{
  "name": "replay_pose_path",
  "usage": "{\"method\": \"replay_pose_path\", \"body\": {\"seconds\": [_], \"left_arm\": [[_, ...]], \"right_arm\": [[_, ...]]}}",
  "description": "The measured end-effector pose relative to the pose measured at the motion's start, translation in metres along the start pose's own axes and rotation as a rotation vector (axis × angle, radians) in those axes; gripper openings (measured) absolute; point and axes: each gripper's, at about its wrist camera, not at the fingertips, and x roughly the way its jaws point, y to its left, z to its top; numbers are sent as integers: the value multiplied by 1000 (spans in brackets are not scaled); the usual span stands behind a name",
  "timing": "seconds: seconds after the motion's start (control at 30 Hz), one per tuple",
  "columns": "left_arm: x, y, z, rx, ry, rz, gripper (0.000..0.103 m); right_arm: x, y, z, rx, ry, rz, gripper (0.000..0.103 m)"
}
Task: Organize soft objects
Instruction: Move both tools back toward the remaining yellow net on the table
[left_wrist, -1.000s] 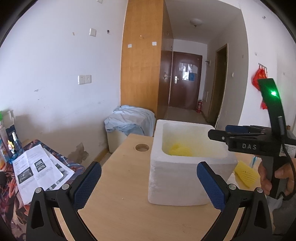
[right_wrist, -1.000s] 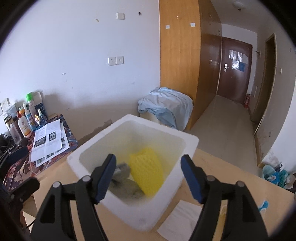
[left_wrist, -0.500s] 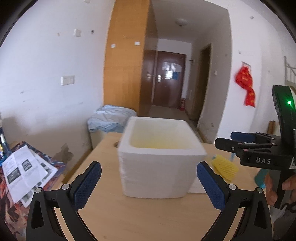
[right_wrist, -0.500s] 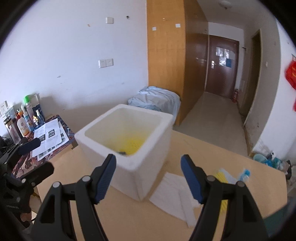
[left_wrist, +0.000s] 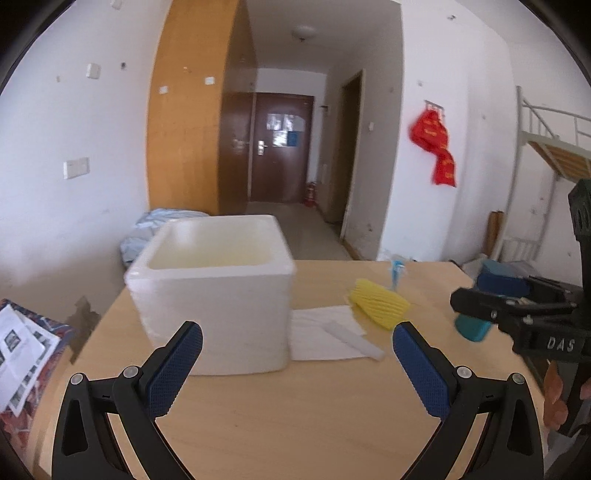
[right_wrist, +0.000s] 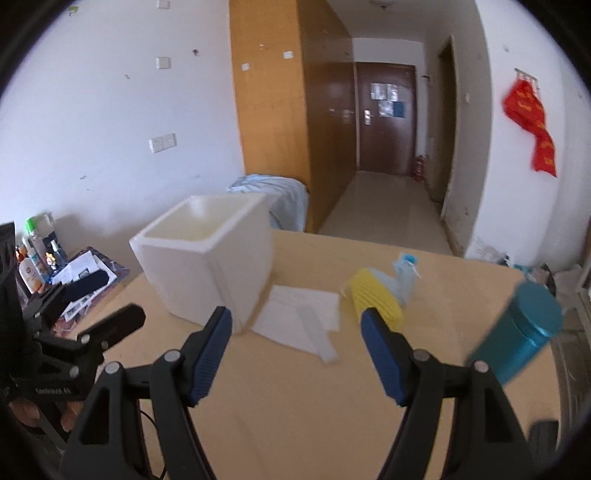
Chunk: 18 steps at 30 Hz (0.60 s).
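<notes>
the box (left_wrist: 214, 295) walls hide whatever is inside from both my views, while my left hand-held gripper (left_wrist: 295, 365) and right hand-held gripper (right_wrist: 295, 350) hover spread and empty over the bench (left_wrist: 295, 424), the yellow sponge (right_wrist: 375, 301) lying right of the box beside the paper (right_wrist: 299, 317), its length running toward me.

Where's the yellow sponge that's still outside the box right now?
The yellow sponge lies on the table right of the foam box, beside the white paper, just ahead of the right gripper.
</notes>
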Motion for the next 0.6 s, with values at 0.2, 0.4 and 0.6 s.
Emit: {"method": "replay_pose_path", "body": {"seconds": [0.2,0.4,0.6], "left_arm": [[-2,-30,-9,44,7,-67,103],[11,-50,-16,76,26,-104,103],[34,-55,-12,66,55,-134,103]], "right_arm": [[-16,-13,-15,22,-14,-41,76],[-10,-27,-19,42,-13,-54,76],[3,-46,-19,50,-4,-47,76]]}}
